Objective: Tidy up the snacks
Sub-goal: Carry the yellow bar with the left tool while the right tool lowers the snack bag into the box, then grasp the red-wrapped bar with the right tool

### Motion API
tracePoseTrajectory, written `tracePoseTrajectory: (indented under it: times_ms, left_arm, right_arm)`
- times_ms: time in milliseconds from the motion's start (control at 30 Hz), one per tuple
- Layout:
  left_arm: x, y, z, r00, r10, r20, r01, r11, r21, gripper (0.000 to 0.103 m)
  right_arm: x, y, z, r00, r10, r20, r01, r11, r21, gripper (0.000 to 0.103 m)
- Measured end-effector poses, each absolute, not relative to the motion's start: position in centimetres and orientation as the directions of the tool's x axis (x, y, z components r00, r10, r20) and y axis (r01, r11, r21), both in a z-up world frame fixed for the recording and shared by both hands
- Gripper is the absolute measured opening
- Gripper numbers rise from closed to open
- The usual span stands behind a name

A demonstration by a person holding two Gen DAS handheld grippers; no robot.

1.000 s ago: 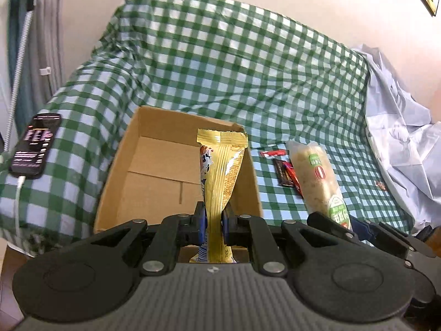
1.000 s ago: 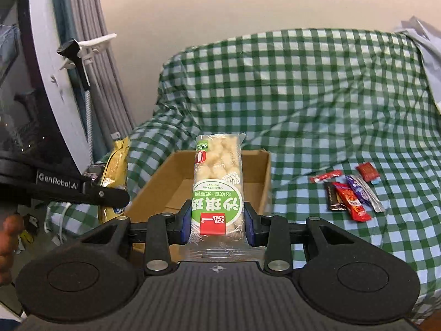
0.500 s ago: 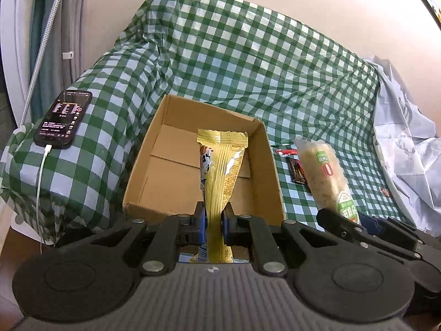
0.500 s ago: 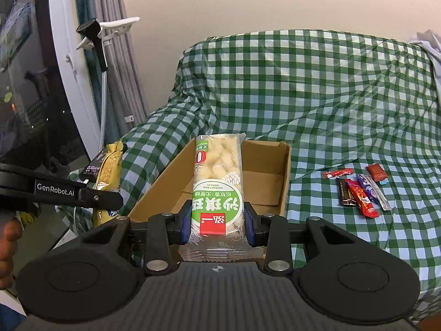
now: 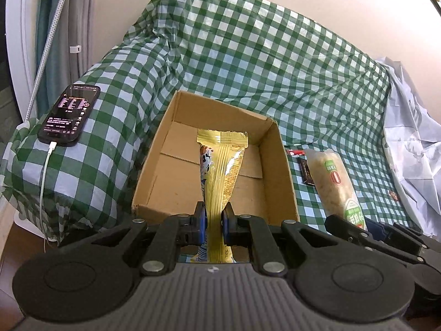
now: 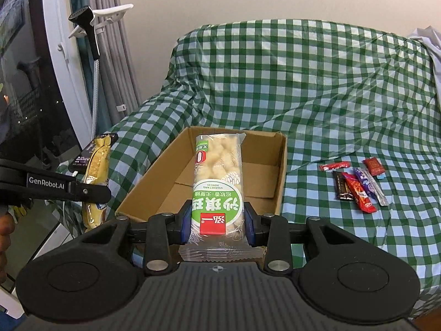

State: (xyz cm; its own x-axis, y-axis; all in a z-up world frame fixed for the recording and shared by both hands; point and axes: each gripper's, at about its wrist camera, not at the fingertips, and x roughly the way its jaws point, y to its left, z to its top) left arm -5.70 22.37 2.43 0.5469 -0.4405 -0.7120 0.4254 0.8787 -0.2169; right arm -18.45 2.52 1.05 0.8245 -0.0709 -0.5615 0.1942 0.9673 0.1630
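Observation:
My left gripper (image 5: pixel 212 222) is shut on a yellow snack packet (image 5: pixel 222 162), held upright over the near edge of the open cardboard box (image 5: pixel 154 165). My right gripper (image 6: pixel 217 224) is shut on a clear packet of pale puffed snack with a green label (image 6: pixel 219 178), also in front of the cardboard box (image 6: pixel 279 176). In the left wrist view the green-label packet (image 5: pixel 335 182) shows at the right with the other gripper. In the right wrist view the yellow packet (image 6: pixel 96 171) shows at the left.
Several small snack packets (image 6: pixel 355 183) lie on the green checked cloth (image 6: pixel 317 96) right of the box. A phone (image 5: pixel 69 114) with a white cable rests on the covered armrest at the left. A pale sheet (image 5: pixel 410 143) lies at the far right.
Both grippers have come closer to the box with their packets still held. The box now sits larger and more central in both views.

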Motion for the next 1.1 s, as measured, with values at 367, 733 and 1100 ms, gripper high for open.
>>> tracePoseTrajectory:
  times_ms: [367, 733, 1100]
  left_arm:
    - [-2.9, 21.3, 1.2, 0.534, -0.426, -0.731, 0.416, 0.884, -0.211, 0.013]
    - [1.6, 19.3, -0.3, 0.521, -0.361, -0.773, 0.381, 0.909, -0.168, 0.013]
    - [5.6, 12.7, -1.4, 0.467, -0.318, -0.825, 0.395, 0.91, -0.127, 0.013]
  right_arm:
    - [-16.2, 2.7, 0.2, 0.813, -0.085, -0.575, 0.172, 0.98, 0.098, 0.006]
    - [-12.4, -3.6, -2.4, 0.801, -0.211, -0.561, 0.319, 0.942, 0.101, 0.003]
    - [-10.6, -17.4, -9.6, 0.678, -0.4, -0.617, 0.537, 0.842, 0.045, 0.06]
